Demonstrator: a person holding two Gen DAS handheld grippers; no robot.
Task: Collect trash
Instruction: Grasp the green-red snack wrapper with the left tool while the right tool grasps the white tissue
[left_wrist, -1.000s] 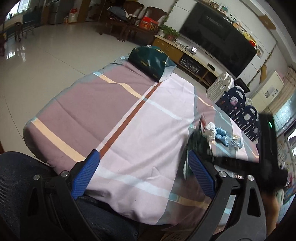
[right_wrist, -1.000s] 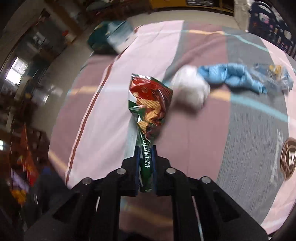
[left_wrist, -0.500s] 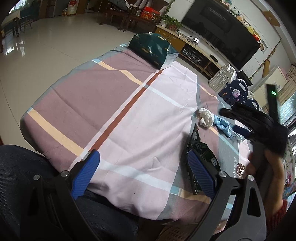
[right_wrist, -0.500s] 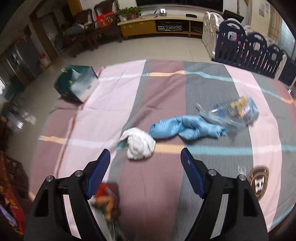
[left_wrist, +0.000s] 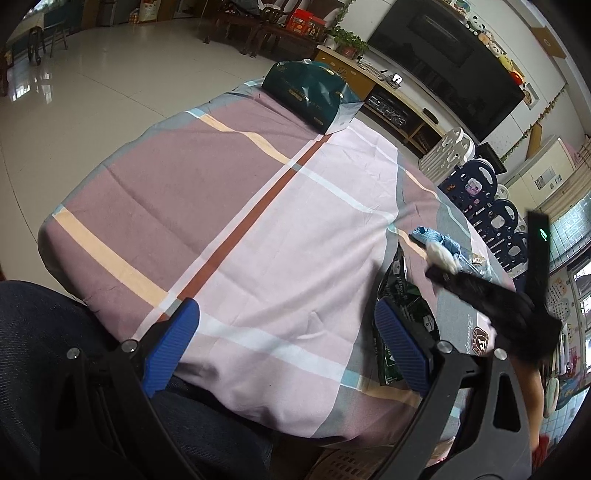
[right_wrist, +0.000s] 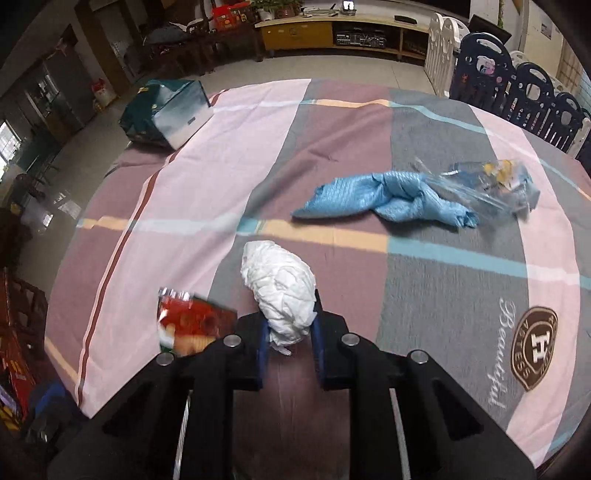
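My right gripper (right_wrist: 290, 328) is closing its jaws on a crumpled white tissue (right_wrist: 280, 284), and both blue pads press its lower end. The red and green snack wrapper (right_wrist: 192, 325) lies loose on the tablecloth just left of that gripper. Further back lie a twisted blue plastic bag (right_wrist: 388, 199) and a clear wrapper (right_wrist: 495, 184). In the left wrist view my left gripper (left_wrist: 286, 345) stands open over the table's near edge with nothing between its fingers. The snack wrapper (left_wrist: 399, 288) lies beside its right finger. The right gripper (left_wrist: 439, 271) shows there too, at the tissue (left_wrist: 441, 256).
A dark green box (right_wrist: 166, 114) lies at the table's far left corner. A person's leg in dark trousers (left_wrist: 37, 350) is at the near edge. A woven basket (left_wrist: 343, 465) sits below the table's front. Navy and white play fence panels (right_wrist: 517, 85) stand beyond the right side.
My right gripper let go of the snack wrapper, which now lies on the cloth. It opened wide, moved forward to the white tissue and closed on it. The left gripper barely moved.
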